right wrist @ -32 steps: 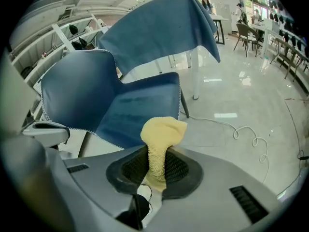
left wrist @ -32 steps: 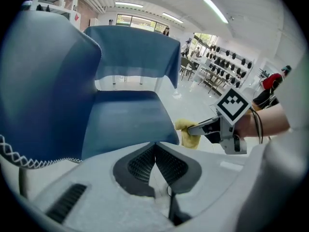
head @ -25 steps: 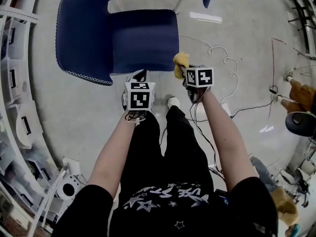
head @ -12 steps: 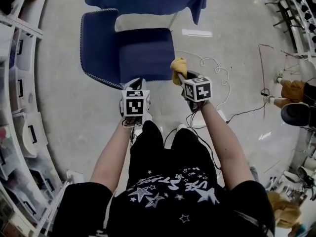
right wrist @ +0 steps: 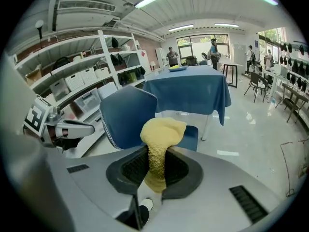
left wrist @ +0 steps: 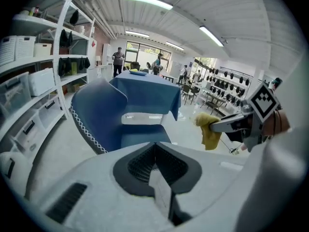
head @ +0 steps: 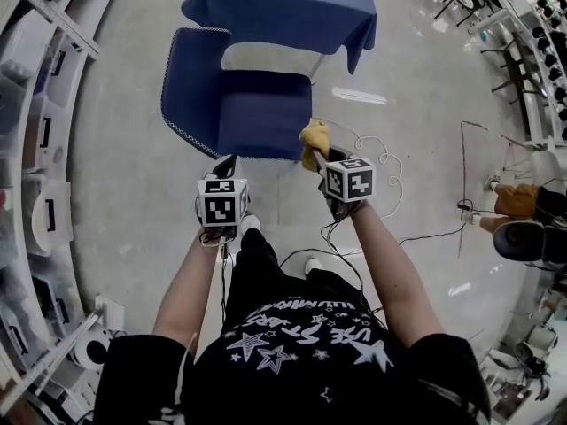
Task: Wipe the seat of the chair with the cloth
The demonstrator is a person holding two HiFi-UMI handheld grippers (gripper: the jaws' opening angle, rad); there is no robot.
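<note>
A blue chair [head: 190, 91] stands on the floor ahead of me, its seat [head: 264, 124] bare. My right gripper [head: 315, 152] is shut on a yellow cloth [head: 313, 137], held in the air just off the seat's front right corner. In the right gripper view the cloth [right wrist: 159, 139] bulges out from between the jaws of my right gripper [right wrist: 155, 154], with the seat [right wrist: 191, 135] behind it. My left gripper [head: 226, 161] is shut on nothing, hovering off the seat's front left edge. The left gripper view shows the chair [left wrist: 101, 115] ahead of my left gripper [left wrist: 154, 146], with the cloth [left wrist: 208, 130] at right.
A table under a blue cloth [head: 285, 7] stands just behind the chair. Shelving with white bins [head: 35, 140] curves along the left. Cables [head: 381, 149] trail over the floor at right. My legs and white shoes [head: 251, 226] are just below the grippers.
The head view has lifted, showing more of the table, and the chair appears smaller and farther up. Both grippers hold the same pose near the seat's front edge, cloth still gripped.
</note>
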